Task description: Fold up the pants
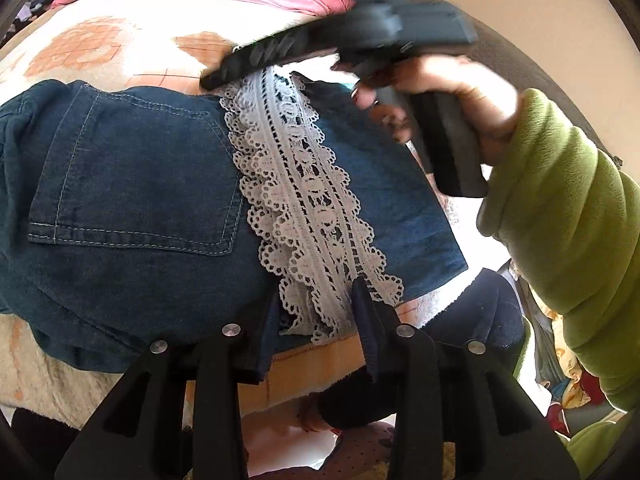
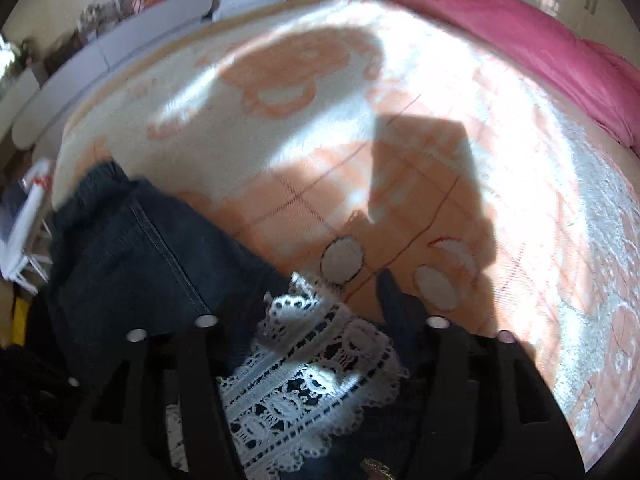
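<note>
Dark blue denim pants (image 1: pixel 132 200) with a back pocket and a white lace strip (image 1: pixel 304 208) lie folded on the bed. My left gripper (image 1: pixel 316 312) sits at the near end of the lace strip, its fingers spread either side of it, open. The right gripper (image 1: pixel 224 76), held by a hand in a green sleeve, is at the far end of the lace. In the right wrist view the pants (image 2: pixel 144 248) and lace (image 2: pixel 304 376) lie between and under my right gripper (image 2: pixel 324 312), whose fingers stand apart.
The bed has a cream and orange patterned blanket (image 2: pixel 320 140). A pink quilt (image 2: pixel 500 32) lies along the far side. White furniture (image 2: pixel 120 40) stands beyond the bed. The bed's near edge (image 1: pixel 320 356) is right under my left gripper.
</note>
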`<state>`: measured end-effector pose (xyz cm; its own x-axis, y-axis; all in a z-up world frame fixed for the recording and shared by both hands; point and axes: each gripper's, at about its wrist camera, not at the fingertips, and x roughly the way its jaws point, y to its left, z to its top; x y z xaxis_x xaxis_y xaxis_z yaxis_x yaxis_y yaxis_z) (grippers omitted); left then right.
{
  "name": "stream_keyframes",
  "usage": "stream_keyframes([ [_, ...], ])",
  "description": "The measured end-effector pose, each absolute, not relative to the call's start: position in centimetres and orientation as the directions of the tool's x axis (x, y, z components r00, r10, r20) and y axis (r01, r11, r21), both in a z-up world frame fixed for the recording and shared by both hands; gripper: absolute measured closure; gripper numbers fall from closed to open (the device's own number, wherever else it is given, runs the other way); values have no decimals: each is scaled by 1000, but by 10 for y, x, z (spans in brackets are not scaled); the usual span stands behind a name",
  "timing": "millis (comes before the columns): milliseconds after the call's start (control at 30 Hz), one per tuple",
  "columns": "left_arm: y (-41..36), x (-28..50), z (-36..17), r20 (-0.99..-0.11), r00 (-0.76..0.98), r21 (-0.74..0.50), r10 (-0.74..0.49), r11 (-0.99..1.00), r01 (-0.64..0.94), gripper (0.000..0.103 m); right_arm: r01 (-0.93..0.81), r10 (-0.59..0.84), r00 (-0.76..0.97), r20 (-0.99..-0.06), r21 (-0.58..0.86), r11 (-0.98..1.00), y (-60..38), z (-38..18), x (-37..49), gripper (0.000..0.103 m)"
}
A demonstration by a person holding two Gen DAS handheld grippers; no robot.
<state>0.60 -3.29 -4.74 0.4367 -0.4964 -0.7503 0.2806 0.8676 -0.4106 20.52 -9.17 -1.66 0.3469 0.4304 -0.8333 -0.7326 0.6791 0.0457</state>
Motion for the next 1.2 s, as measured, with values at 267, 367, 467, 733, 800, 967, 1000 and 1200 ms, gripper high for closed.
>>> stream_keyframes([
  [267, -34, 5, -49, -749, 439, -412, -497, 868, 278, 68, -645, 511, 454, -730, 126, 754, -165, 29, 173, 33],
  [367, -36, 6, -50, -750, 440, -410, -494, 869, 277, 67, -637, 456, 419, -785, 103, 764, -176, 11, 159, 33],
  [467, -35, 6, -49, -753, 441, -403, -488, 872, 276, 66, -609, 353, 416, -838, 31, 792, -179, -13, 154, 33],
  [733, -41, 2, -46, -767, 440, -372, -467, 882, 288, 53, -529, 299, 402, -865, 48, 847, -190, -54, 163, 26],
  [800, -40, 0, -42, -772, 439, -362, -459, 886, 289, 47, -526, 299, 402, -865, 49, 849, -192, -48, 162, 26],
  [967, -23, -7, -23, -751, 491, -353, -441, 897, 265, 32, -509, 329, 440, -835, 70, 858, -206, -26, 154, 18],
  [1000, -17, -9, -17, -746, 508, -346, -430, 903, 256, 26, -504, 337, 455, -825, 74, 861, -211, -18, 152, 17],
  [1200, 18, -17, 3, -749, 582, -267, -316, 948, 171, 9, -528, 390, 514, -764, 77, 846, -211, 21, 139, 11],
])
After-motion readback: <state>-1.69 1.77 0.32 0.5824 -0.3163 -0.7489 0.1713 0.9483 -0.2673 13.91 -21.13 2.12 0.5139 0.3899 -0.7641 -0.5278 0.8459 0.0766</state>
